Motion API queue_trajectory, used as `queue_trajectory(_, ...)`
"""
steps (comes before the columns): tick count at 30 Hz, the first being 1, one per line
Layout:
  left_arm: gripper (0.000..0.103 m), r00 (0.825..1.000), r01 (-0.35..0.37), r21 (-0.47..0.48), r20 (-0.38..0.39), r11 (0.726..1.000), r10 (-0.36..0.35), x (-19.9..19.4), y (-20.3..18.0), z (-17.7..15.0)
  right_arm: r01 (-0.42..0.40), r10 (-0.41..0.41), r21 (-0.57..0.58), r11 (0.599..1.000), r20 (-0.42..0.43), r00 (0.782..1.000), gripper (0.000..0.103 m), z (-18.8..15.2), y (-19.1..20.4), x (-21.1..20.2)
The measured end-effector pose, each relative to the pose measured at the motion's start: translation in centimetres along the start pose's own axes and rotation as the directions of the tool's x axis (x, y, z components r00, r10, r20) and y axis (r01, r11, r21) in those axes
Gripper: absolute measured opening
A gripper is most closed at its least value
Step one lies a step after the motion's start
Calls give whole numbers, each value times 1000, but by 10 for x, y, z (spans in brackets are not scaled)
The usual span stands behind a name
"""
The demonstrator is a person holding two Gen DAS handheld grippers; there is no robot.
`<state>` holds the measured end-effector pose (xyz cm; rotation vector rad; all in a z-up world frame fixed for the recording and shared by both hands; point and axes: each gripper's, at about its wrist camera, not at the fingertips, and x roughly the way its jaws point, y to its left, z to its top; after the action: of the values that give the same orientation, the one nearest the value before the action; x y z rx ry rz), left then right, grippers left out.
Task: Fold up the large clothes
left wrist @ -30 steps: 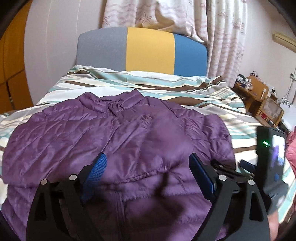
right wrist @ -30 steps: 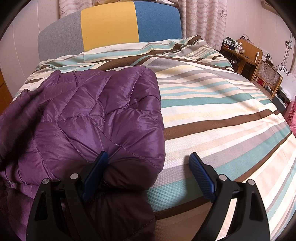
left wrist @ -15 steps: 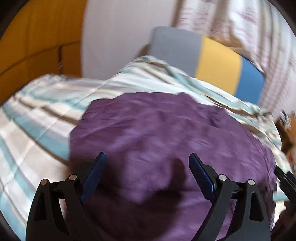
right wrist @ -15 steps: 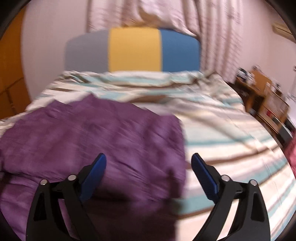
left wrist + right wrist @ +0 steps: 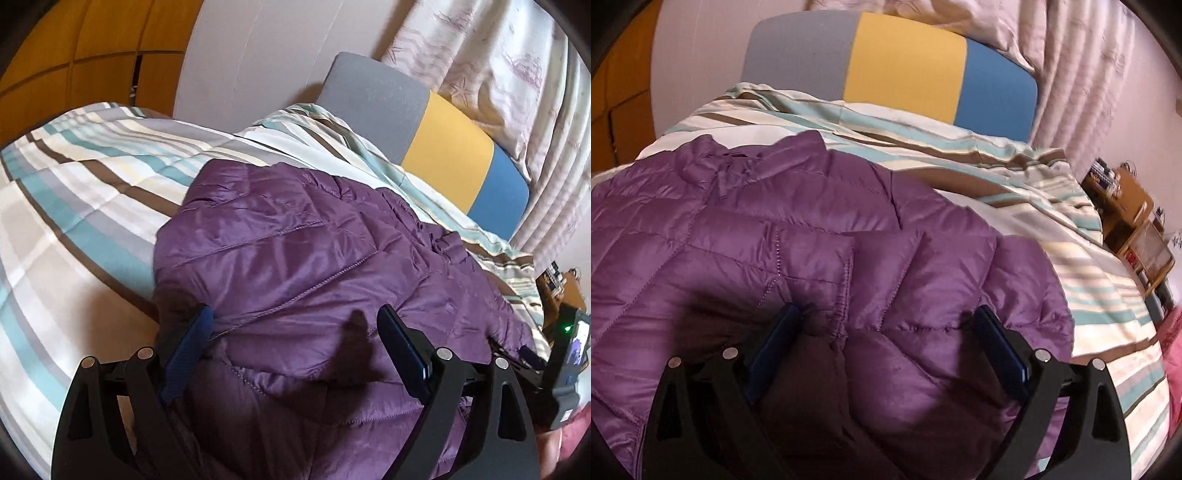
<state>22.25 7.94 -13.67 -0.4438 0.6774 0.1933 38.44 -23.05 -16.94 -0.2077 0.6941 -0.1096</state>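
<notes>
A purple quilted puffer jacket [image 5: 295, 258] lies on the striped bed, sleeves folded in over the body, collar toward the headboard. It also fills the right wrist view [image 5: 820, 251]. My left gripper [image 5: 293, 325] is open, its jaws wide apart just above the jacket's left side near its edge. My right gripper [image 5: 886, 325] is open over the jacket's right part, above a folded sleeve. Neither holds cloth. The right gripper's body [image 5: 565, 365] shows at the far right of the left wrist view.
The bed has a striped cover [image 5: 74, 206] and a grey, yellow and blue headboard [image 5: 897, 62]. Orange wardrobe doors [image 5: 92, 48] stand at left. Curtains [image 5: 1089, 74] hang behind. A wooden side table [image 5: 1134, 229] stands at right.
Both grippers swung: the left moved to the jacket's left side and turned right; the right moved from the jacket's right edge to over its right part. Both stayed open.
</notes>
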Motion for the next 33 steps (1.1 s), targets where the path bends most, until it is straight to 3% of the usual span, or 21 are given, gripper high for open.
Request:
queue_trajectory(6,85,999,-42,94,27,995,39,-2,-20,22,40,-39,-34,999,24,999,95,-4,5,1)
queue_trajectory(10,69,993,-110,183,-11,977,114,27,-33,46,31,-30,-26,999,25,999,95,-6,3,-3)
queue_trajectory(13,66,985,-152,158,-63,976,163,52,-23,54,26,-25,-21,999,23,999,95,-7,4,-5)
queue_trajectory(16,66,984,-137,90,-101,987,146,71,-3,54,14,-14,-12,1000,18,1000,96,-8,2,-3)
queue_trajectory(24,65,981,-156,144,-90,977,170,84,-5,45,-2,2,2,1000,4,1000,97,-7,-1,2)
queue_trajectory(27,75,983,-142,159,-94,977,158,80,-9,47,-3,3,4,1000,5,1000,98,-7,-2,2)
queue_trajectory(29,91,981,-151,192,-89,970,171,70,-16,48,-4,4,4,1000,5,1000,98,-7,-1,1)
queue_trajectory(31,93,979,-188,211,-44,959,201,48,-26,43,-4,4,5,1000,6,1000,98,-7,-1,1)
queue_trajectory(33,92,989,-140,213,-20,967,147,29,-41,36,-3,3,3,1000,6,1000,98,-7,-1,1)
